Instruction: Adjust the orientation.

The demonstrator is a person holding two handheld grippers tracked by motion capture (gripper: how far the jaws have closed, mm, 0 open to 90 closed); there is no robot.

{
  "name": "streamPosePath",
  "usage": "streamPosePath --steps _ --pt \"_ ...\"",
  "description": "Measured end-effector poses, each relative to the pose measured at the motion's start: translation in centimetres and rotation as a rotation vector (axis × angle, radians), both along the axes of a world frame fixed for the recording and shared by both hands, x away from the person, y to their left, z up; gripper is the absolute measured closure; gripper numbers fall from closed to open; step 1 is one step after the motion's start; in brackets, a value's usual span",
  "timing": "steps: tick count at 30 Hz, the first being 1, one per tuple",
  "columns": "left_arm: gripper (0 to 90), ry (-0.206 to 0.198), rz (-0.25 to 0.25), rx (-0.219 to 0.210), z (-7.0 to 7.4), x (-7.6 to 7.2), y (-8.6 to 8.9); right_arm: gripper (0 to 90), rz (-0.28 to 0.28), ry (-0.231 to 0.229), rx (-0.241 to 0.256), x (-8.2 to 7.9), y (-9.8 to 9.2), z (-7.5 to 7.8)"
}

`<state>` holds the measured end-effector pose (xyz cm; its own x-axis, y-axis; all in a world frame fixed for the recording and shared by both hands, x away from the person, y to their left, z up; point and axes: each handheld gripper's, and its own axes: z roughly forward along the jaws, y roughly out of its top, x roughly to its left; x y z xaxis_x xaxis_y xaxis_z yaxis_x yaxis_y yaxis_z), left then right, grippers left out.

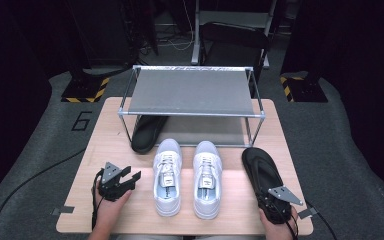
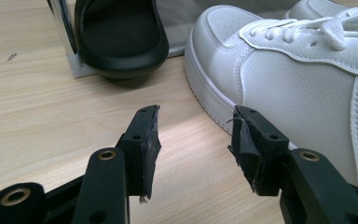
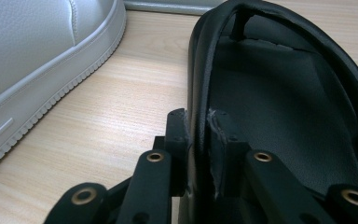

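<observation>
Two white sneakers stand side by side in the middle of the table, the left one and the right one. A black slipper lies at the right; my right gripper is shut on its heel-side rim, one jaw outside, one inside. A second black slipper sits under the left part of the metal rack. My left gripper rests open on the table left of the left sneaker, nothing between its jaws, with that slipper's toe ahead.
The rack has a grey shelf and thin metal legs on the wooden table. Dark floor and black stands surround the table. Bare wood lies left of the left gripper and along the front edge.
</observation>
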<state>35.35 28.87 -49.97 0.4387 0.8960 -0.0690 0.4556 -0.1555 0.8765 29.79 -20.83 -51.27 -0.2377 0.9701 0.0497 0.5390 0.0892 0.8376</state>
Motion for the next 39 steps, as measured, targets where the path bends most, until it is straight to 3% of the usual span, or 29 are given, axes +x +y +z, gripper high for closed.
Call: streamPosePath --steps 6,10,16,17,27,39 --pt "51.3 0.000 0.001 -0.004 0.0 0.0 0.1 76.5 0.015 0.005 -0.022 0.3 0.2 0.1" --pt "51.2 0.001 0.002 -0.008 0.0 0.0 0.1 81.8 0.018 0.010 -0.041 0.5 0.1 0.2" --pt "51.2 0.002 0.002 -0.007 -0.1 0.0 0.1 82.2 0.038 0.023 -0.010 0.9 -0.3 0.4" --pt "51.1 0.004 0.002 -0.006 -0.1 0.0 0.1 81.8 0.044 0.040 -0.013 0.9 -0.3 0.5" --pt "51.0 0.009 0.002 -0.011 -0.1 0.1 0.1 83.9 0.054 0.055 -0.026 1.2 -0.3 0.7" --pt "51.0 0.011 0.003 -0.013 0.0 0.0 0.3 84.3 0.045 0.046 -0.020 1.1 -0.3 0.7"
